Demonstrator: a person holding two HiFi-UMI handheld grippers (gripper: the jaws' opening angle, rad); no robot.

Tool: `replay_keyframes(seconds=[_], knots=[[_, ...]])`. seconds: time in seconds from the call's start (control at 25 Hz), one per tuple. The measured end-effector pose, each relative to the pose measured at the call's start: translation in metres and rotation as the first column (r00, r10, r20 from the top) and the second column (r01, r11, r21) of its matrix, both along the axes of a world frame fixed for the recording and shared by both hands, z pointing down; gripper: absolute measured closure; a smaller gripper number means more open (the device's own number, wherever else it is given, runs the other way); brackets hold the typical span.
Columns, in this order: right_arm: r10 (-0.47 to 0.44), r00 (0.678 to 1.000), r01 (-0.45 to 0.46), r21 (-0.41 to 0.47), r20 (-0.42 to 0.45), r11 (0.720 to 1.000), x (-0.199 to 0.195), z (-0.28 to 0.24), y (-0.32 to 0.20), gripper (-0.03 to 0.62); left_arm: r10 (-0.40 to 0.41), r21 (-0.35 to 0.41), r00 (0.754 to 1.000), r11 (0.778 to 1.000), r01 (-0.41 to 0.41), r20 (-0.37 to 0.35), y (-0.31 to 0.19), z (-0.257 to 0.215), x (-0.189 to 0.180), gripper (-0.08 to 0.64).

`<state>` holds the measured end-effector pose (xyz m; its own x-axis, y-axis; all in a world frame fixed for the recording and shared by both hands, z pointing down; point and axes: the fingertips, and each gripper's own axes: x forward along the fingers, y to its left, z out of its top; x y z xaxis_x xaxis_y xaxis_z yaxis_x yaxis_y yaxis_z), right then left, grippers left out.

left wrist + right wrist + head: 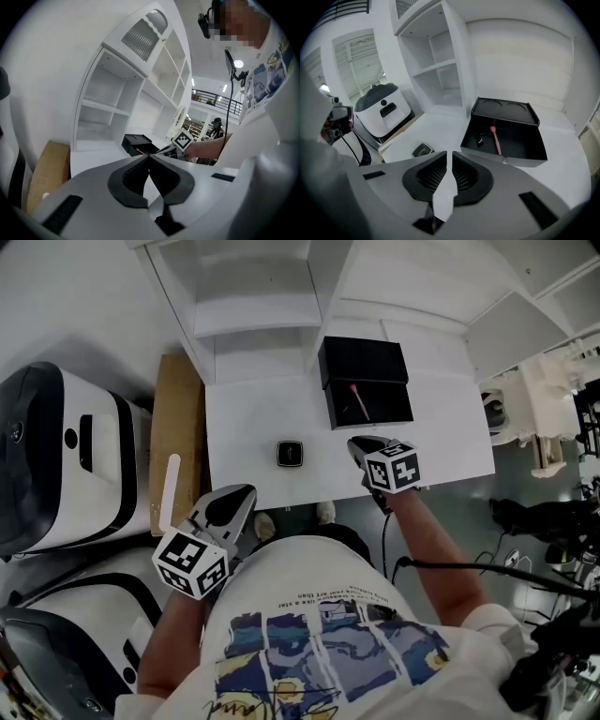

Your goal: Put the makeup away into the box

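The black box (364, 360) stands open at the back of the white table (253, 418), lid tipped up behind it. A pink makeup brush (359, 401) lies inside, beside a small dark item (480, 138). A small black compact (290, 454) rests on the table in front of the box, to its left. My right gripper (357, 442) hovers just in front of the box, jaws shut and empty. In the right gripper view the box (487, 153), brush (494, 138) and compact (423, 150) lie beyond its tips (450, 153). My left gripper (244, 493) hangs off the table's near edge, shut and empty.
A white shelving unit (272, 296) rises behind the table. A brown cardboard panel (176, 442) leans at the table's left side, with a white and black machine (56, 456) beyond it. Cables and equipment crowd the floor at the right (553, 521).
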<state>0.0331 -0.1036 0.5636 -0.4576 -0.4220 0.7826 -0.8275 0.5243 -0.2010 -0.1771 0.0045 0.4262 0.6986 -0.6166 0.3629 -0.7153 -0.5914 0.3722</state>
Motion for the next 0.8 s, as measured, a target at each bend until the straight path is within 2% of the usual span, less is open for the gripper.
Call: replay_keyframes(seconds=[0.32,0.4,0.48,0.64,0.8], knots=[[-0.011,1.0,0.011,-0.015,-0.014,1.0,-0.039,0.021,0.041,0.535,0.048,-0.013,0.999,0.999,-0.048,-0.002,0.015,0.008,-0.015,0.546],[-0.02,1.0,0.019,-0.028,-0.009,0.999,-0.053,0.031,0.05,0.493,0.057,-0.017,0.998,0.998,-0.057,-0.002,0.019,0.01,-0.019,0.546],[-0.017,1.0,0.018,-0.046,0.008,0.999,-0.068,0.04,0.054,0.408,0.064,-0.017,0.998,0.998,-0.064,0.0,0.023,0.011,-0.021,0.546],[0.031,0.998,-0.028,-0.066,0.049,0.997,-0.093,0.056,0.051,0.32,0.066,-0.019,0.998,0.998,-0.065,0.005,0.029,0.011,-0.027,0.546],[0.075,0.995,-0.07,-0.071,0.067,0.995,-0.114,0.07,0.043,0.282,0.052,-0.032,0.999,0.998,-0.051,0.015,0.038,0.013,-0.038,0.546]])
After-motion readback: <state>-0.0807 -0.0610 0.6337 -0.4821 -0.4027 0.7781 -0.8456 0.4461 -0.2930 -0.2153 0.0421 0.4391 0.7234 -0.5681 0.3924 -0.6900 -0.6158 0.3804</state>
